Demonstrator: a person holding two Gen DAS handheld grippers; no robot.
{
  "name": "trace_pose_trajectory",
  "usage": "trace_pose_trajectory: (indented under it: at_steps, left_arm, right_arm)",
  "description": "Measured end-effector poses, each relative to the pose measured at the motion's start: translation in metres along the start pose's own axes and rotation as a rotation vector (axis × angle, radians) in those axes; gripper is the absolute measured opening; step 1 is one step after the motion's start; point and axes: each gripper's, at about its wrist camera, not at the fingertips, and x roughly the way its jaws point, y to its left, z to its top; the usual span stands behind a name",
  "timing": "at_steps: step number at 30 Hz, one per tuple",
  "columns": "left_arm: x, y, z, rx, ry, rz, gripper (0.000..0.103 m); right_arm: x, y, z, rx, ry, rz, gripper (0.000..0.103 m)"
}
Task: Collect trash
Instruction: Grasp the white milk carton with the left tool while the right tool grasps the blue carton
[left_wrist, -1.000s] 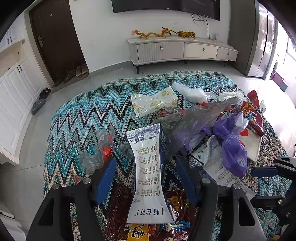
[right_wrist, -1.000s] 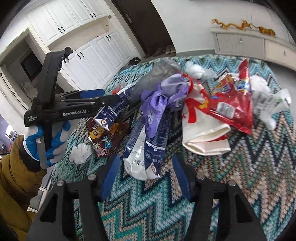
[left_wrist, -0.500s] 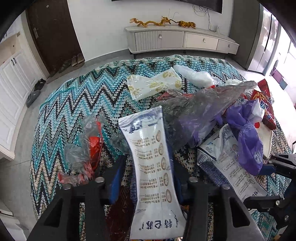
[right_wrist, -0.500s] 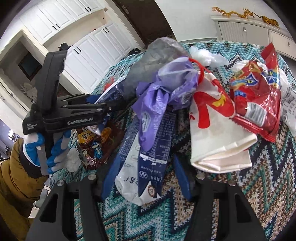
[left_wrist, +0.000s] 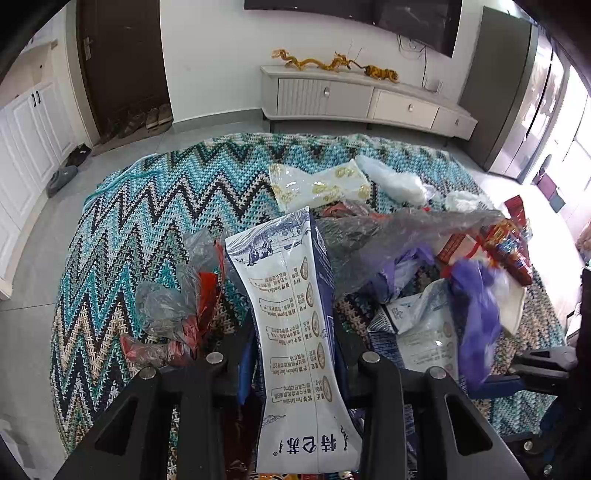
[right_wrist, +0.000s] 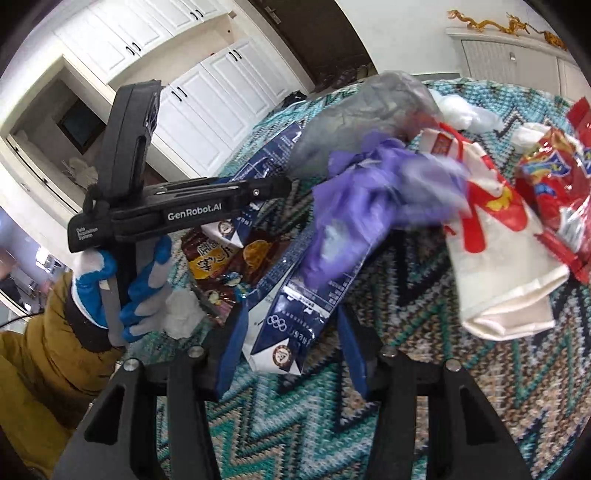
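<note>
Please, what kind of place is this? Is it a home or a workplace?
Most likely a home living room. A low TV cabinet stands against the wall under a dark screen, shoes lie by the dark door, and a crocheted zigzag cloth carries the scattered wrappers.

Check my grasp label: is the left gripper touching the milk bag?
Touching. In the left wrist view, the left gripper has both fingers pressed against the sides of the milk bag, which narrows between them.

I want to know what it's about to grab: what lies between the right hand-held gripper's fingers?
In the right wrist view, a blue-and-white milk pouch lies between the open right hand-held gripper, purple plastic bag draped over it.
</note>
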Motion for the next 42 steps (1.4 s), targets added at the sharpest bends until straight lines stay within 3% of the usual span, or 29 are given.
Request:
trace_pose_trajectory:
  at_steps: [7,14,23,26,30,37,42]
  left_arm:
    - [-0.011,0.004,-0.007,-0.043,-0.044,-0.046,0.033]
    - [-0.02,0.013,-0.01,-0.076,-0.077,-0.077,0.033]
    - [-0.038,0.019,-0.009,-0.098,-0.129,-0.095,0.033]
    - [-0.048,0.021,-0.011,-0.101,-0.142,-0.09,0.033]
    - [-0.068,0.021,-0.016,-0.097,-0.17,-0.077,0.033]
    - [-0.108,0.018,-0.027,-0.095,-0.229,-0.067,0.033]
    - [-0.128,0.015,-0.041,-0.099,-0.242,-0.079,0.033]
  right_arm:
    - [0.0,0.005,0.01,0.011,-0.043,0.076,0.048]
    - [0.021,0.018,0.024,0.0,0.006,0.032,0.048]
    - [0.048,0.013,0.047,0.098,0.064,0.01,0.048]
    - [0.053,0.013,0.05,0.131,0.092,0.053,0.038]
    - [0.045,0.014,0.039,0.143,0.107,0.102,0.03]
    - [0.021,0.033,0.017,0.073,0.113,0.135,0.027]
    - [0.002,0.038,0.001,0.063,0.093,0.111,0.027]
